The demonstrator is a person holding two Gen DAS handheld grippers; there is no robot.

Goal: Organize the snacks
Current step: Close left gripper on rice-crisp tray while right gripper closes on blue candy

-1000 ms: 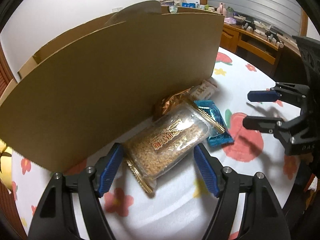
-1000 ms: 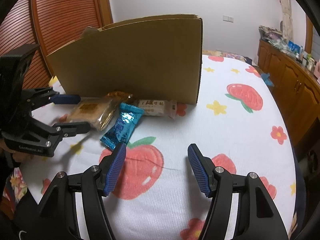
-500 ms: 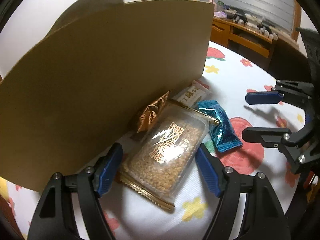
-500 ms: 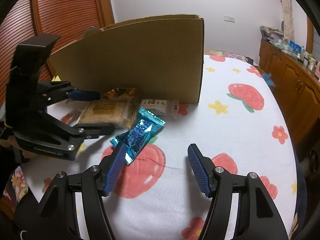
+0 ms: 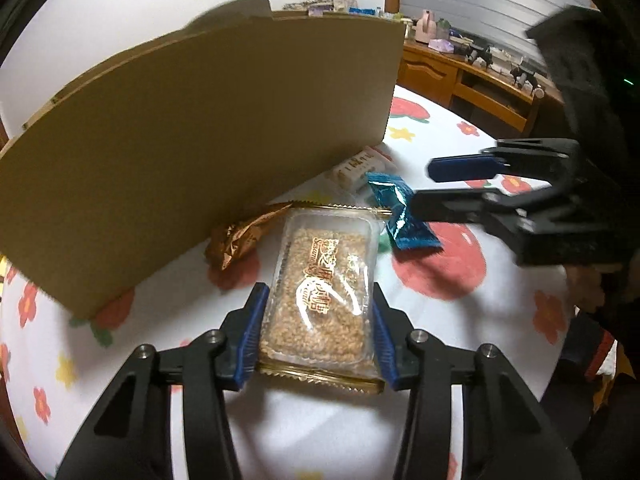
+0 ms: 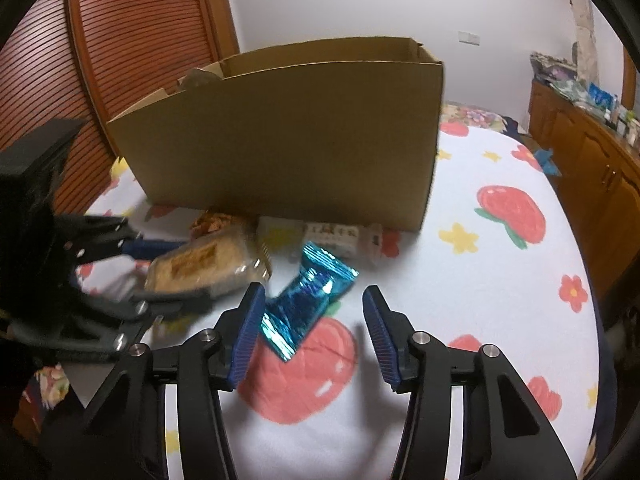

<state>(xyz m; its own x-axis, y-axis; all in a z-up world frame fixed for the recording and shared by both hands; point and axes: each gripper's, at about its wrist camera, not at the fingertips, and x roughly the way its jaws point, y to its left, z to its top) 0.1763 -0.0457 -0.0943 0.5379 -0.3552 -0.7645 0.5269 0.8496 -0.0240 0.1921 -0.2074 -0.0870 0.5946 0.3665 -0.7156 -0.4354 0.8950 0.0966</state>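
Left gripper (image 5: 318, 330) has just closed, clamping the clear, grainy sesame bar (image 5: 324, 292); right gripper (image 6: 312, 334), closing but ungripped, has the crinkly blue foil packet (image 6: 306, 306) at its ten o'clock.

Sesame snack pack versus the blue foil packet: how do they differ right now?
The clear sesame snack pack with gold edging is larger and see-through; the blue foil packet is smaller and opaque. The left gripper has just closed on the sesame pack; the right gripper has been closing around the blue packet without clamping it. Both lie on the fruit-print tablecloth before the cardboard box.
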